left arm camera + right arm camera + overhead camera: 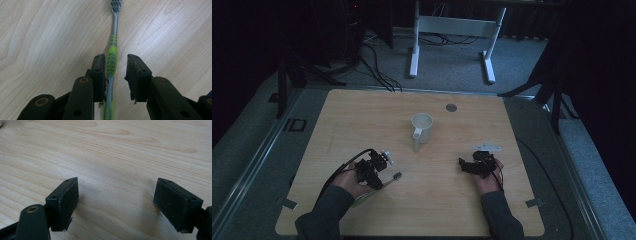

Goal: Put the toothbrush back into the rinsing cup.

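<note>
Where the pale wooden table point(362, 115) lies bare between the two hands, a white ceramic mug point(422, 128) stands upright near its middle, handle toward the person, and a small grey round disc point(451, 107) sits flat beyond it toward the far edge. Nothing stands between the mug and either gripper. At the near left, the left gripper point(115, 68) is lowered over a green-and-grey plastic toothbrush point(111, 62), its jaws parted and astride the ribbed grip; the left pad looks just beside or touching the handle, the right pad clearly apart. White lettering near the handle's end is cut off and unreadable. The right gripper point(115, 200) hovers at the near right with jaws spread wide over bare wood. Dim light blurs the surrounding floor and the white desk frame point(452, 30).
</note>
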`<state>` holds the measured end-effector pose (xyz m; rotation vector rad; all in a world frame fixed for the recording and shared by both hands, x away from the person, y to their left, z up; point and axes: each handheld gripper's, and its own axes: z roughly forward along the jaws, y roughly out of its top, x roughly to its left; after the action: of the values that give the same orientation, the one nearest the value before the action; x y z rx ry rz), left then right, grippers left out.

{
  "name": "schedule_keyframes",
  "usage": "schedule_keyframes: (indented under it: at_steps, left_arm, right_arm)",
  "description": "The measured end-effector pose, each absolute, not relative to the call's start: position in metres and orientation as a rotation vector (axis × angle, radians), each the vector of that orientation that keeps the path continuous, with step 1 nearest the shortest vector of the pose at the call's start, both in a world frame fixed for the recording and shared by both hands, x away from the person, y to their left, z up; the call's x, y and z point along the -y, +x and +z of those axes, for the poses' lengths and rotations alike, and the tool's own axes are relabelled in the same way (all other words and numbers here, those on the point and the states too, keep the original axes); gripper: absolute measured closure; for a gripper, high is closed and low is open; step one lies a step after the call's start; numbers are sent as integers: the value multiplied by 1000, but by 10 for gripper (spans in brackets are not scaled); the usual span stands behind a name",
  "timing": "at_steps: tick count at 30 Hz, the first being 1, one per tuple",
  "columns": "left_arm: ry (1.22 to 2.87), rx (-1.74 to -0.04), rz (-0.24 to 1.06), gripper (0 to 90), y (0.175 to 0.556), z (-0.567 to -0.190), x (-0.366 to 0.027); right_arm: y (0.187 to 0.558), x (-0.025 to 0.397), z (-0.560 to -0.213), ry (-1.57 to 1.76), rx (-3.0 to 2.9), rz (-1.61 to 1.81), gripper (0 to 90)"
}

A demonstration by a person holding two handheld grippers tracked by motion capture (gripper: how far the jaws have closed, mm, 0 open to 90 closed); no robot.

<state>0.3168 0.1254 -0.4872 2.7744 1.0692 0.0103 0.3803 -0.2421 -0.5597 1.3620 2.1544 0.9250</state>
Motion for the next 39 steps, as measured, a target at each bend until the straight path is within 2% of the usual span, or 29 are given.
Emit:
schedule_keyframes:
  at_steps: [39]
  left_arm:
    - [2884, -1059, -57, 736, 324, -504, -114]
  right_arm:
    - [380, 242, -560, 1360, -2155, 925, 198]
